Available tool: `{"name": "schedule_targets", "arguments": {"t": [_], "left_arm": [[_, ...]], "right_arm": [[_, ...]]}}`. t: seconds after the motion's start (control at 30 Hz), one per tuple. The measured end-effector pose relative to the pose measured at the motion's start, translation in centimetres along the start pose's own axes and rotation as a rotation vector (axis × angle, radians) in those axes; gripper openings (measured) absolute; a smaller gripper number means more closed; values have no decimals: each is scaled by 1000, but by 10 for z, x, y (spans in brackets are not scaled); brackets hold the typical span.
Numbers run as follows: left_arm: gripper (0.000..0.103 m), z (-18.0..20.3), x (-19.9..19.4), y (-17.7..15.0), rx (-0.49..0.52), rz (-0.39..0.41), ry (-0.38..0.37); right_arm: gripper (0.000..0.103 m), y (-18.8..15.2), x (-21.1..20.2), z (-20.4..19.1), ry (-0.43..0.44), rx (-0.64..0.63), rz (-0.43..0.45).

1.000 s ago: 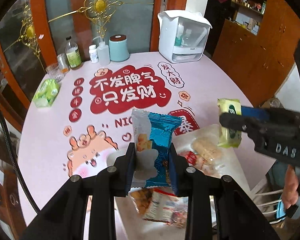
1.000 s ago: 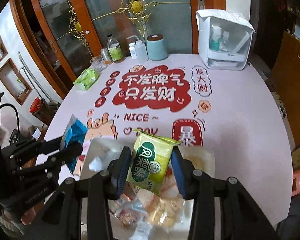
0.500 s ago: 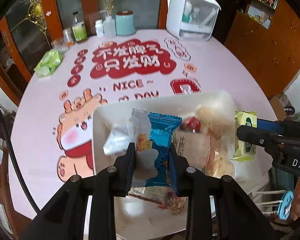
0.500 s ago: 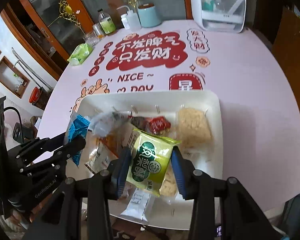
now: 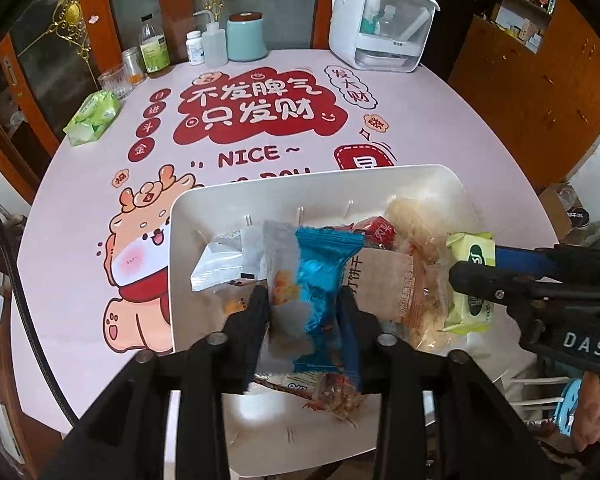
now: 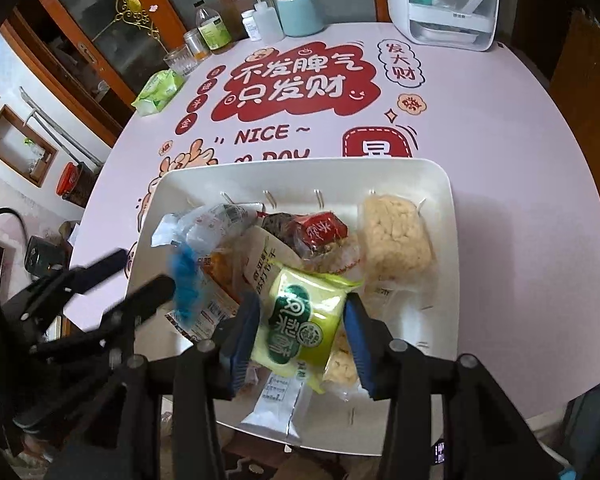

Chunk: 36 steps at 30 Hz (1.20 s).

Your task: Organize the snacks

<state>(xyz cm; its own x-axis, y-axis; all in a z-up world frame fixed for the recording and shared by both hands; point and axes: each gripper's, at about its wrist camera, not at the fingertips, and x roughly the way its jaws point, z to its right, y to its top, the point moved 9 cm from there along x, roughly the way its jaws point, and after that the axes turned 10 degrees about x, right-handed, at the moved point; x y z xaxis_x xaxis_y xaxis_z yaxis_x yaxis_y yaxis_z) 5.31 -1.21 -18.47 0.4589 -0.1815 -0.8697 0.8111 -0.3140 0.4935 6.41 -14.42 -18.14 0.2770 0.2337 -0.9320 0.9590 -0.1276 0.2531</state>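
Note:
A white tray [image 5: 236, 204] [image 6: 448, 240] at the table's near edge holds several wrapped snacks. My left gripper [image 5: 304, 308] is shut on a blue snack packet [image 5: 320, 280] and holds it above the tray's left half; it shows in the right wrist view [image 6: 186, 280] too. My right gripper [image 6: 300, 320] is shut on a green snack packet [image 6: 300, 320] above the tray's near middle; it also shows in the left wrist view [image 5: 470, 280]. A pale rice cracker pack [image 6: 396, 236] lies in the tray's right part, a red packet [image 6: 320, 232] in its middle.
The pink round table [image 5: 84, 200] carries a green tissue pack [image 5: 94, 118], a glass [image 5: 114, 80], bottles [image 5: 154, 54], a teal canister [image 5: 246, 36] and a white cabinet box [image 5: 380, 20] at the back. A wooden cupboard [image 5: 540, 80] stands right.
Both grippers, still holding their packets, have drawn back and tipped down, so the tray now shows fully under them. The grips have not changed.

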Motion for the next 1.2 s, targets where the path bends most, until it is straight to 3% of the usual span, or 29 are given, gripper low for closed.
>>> {"name": "schedule_targets", "arguments": {"t": [0.03,0.1,0.13,0.73,0.97,1.2], "left_arm": [[61,0,-1,0,2,5,8],[86,-2,-5,1,-1,20,24],[88,-2,-7,2,-5,33,27],[89,-22,-24,5,-54,64,125],[89,-23,-38,13,-85,89,108],[90,-19,-48,15,-95,114,113]], "right_arm": [[45,0,0,0,3,3,2],[51,1,-1,0,9,4,8],[54,1,-2,0,9,4,16],[55,9,-29,-6,0,-28,190],[55,11,-52,-16,-25,-65,295],[55,13,-67,-21,-16,-61,334]]}}
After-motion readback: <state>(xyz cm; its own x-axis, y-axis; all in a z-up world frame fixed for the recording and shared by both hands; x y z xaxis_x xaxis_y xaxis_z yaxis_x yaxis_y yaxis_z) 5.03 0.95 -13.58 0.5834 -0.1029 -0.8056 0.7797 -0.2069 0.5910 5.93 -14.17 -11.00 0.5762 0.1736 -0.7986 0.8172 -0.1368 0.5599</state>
